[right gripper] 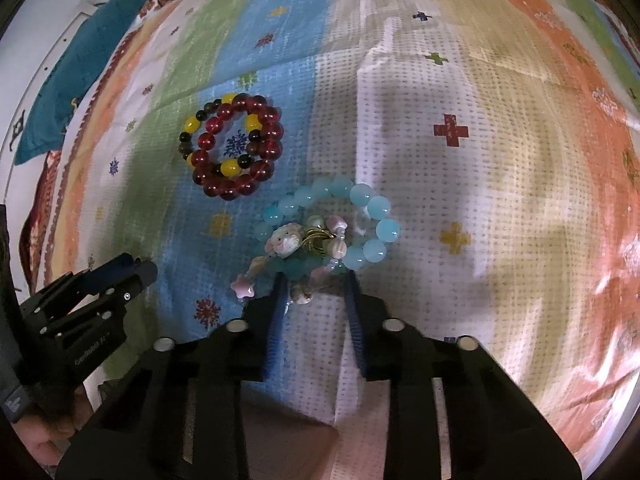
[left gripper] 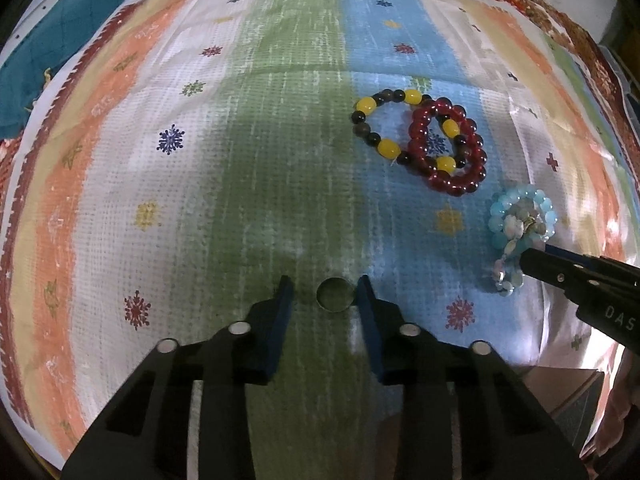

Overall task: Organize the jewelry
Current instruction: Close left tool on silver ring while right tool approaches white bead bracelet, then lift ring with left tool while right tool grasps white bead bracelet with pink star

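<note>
Two grippers hang nearly straight down over a striped cloth (left gripper: 168,184) printed with small snowflakes and crosses, spread across the whole surface; a teal quilted fabric (left gripper: 44,52) lies crumpled at its far left edge. The left gripper (left gripper: 325,286) sits over the green stripe, its blue-padded fingers (left gripper: 285,300) narrowed on either side of a small round ring (left gripper: 335,300) lying flat on the cloth; the right pad touches the ring's rim, the left stands a little off it. The right gripper (right gripper: 316,286) has its fingers drawn in around the near side of the pale blue bead bracelet (right gripper: 376,216) and its tangle of pink shell charms (right gripper: 285,242); whether the pads actually pinch them cannot be told. On the blue stripe beyond, the red bead bracelet (left gripper: 448,146) lies overlapping the yellow-and-black bead bracelet (left gripper: 386,120).
</note>
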Motion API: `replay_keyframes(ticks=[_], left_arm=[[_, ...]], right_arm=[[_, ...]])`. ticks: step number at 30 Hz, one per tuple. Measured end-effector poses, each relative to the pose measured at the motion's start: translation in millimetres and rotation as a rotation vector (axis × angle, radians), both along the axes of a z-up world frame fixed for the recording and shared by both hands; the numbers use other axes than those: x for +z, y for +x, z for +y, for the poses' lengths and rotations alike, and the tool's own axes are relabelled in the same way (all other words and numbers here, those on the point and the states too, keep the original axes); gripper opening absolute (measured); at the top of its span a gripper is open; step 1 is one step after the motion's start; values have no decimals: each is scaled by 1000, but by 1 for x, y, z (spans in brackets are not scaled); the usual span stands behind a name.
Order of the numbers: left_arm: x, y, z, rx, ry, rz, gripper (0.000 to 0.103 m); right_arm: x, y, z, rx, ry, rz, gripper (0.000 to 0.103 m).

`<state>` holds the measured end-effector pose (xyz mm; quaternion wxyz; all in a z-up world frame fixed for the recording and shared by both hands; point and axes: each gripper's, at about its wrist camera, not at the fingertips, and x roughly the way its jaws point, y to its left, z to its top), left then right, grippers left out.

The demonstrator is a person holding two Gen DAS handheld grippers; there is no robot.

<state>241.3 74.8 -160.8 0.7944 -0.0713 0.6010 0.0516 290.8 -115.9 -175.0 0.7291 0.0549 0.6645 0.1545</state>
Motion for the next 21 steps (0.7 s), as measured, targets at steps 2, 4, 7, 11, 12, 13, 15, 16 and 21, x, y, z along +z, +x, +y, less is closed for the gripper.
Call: replay_keyframes(ticks=[2,4,7,11,12,13,15,16,21], left_arm=[[-1,2,5,4,-12,4,19],[-1,1,4,-6,-8,3,19],[-1,0,4,-26,10,-1,19],[2,1,-1,-38,31,-14,19],[4,0,0,-38,33,-20,19],[5,0,-1,-37,31,-24,19],[12,1,-2,-34,24,-36,19],[14,1,-2,-36,22,-44,19],[23,-3,-10,-51,31,-61,19]], right_arm=[[0,-1,0,4,-4,-3,18],[1,-2,0,9,-5,-7,17],[2,-2,-1,10,5,-5,11],[7,-4,-6,3,7,-18,11],[11,-4,-8,-1,12,-27,11],[14,-3,-9,-7,18,-34,11],[22,-3,-12,-25,30,-48,11],[25,-3,-13,-32,35,-55,11],[37,-4,-15,-35,31,-93,11]])
